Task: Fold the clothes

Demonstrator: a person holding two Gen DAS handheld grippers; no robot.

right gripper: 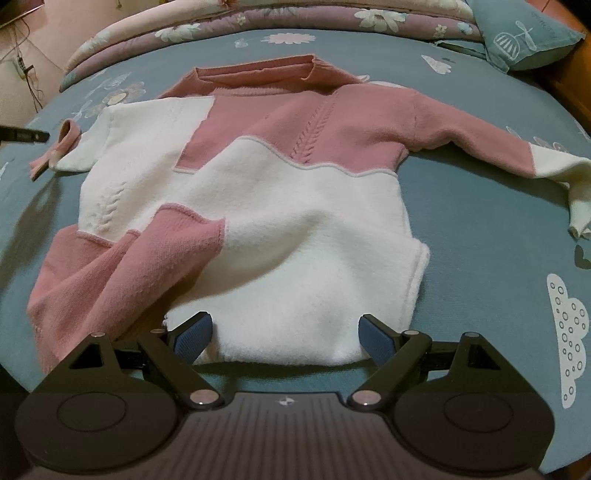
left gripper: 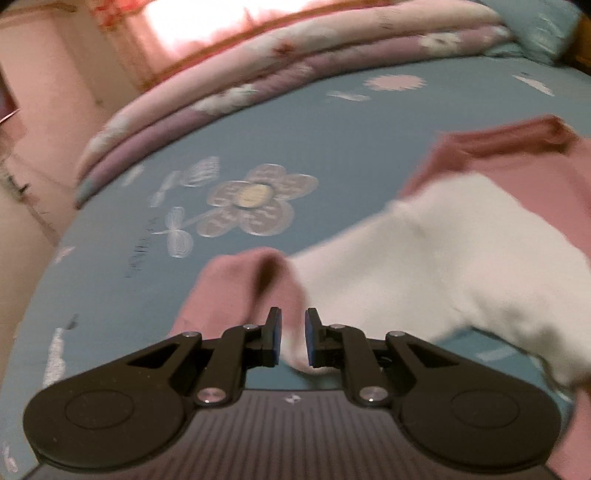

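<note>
Centrally, a pink-and-white sweater lies spread on the blue bedsheet, collar toward twelve o'clock. Right gripper: jaws wide apart, straddling the white hem at six o'clock without pinching it. Left gripper: jaws nearly closed, apparently nipping the sleeve cuff, though blur obscures contact. A folded floral quilt lies at twelve o'clock.

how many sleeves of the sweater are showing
2: one sleeve stretched out flat to the right of the sweater, the other sleeve at the left, its cuff between the left hand-held gripper pads.
</note>
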